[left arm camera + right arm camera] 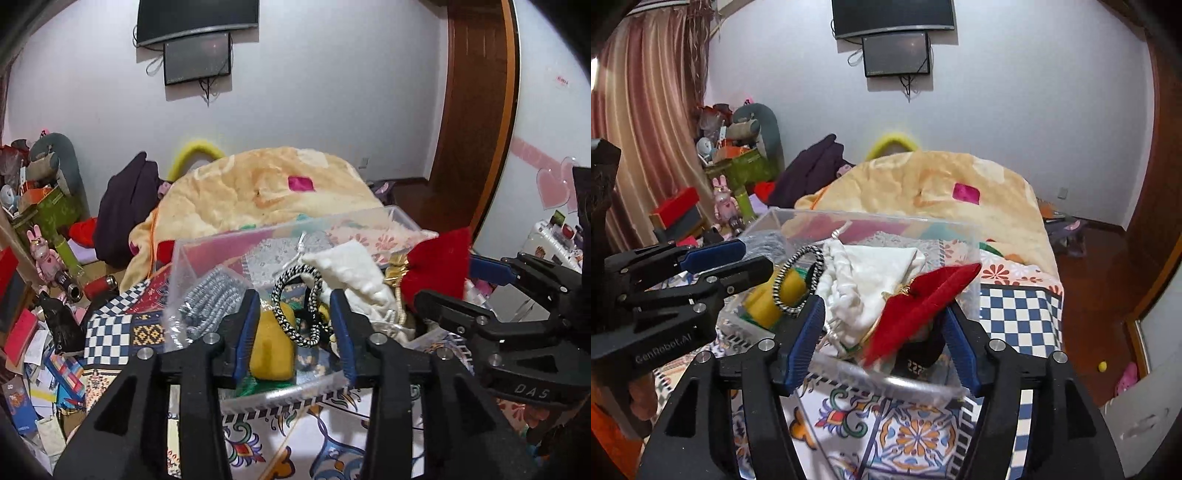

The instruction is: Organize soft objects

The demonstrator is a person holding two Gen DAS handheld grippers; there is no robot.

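A clear plastic box stands on the patterned bed cover. In it lie a yellow sponge, a black-and-white braided loop, a white drawstring pouch, a grey knit piece and a red velvet pouch with gold cord at the right end. My left gripper is open over the box's near edge, straddling the sponge. My right gripper is open around the red pouch, not closed on it.
A peach blanket is heaped behind the box. Checkered and floral covers spread around it. Clutter, boxes and toys crowd the left side. A wooden door stands at the right.
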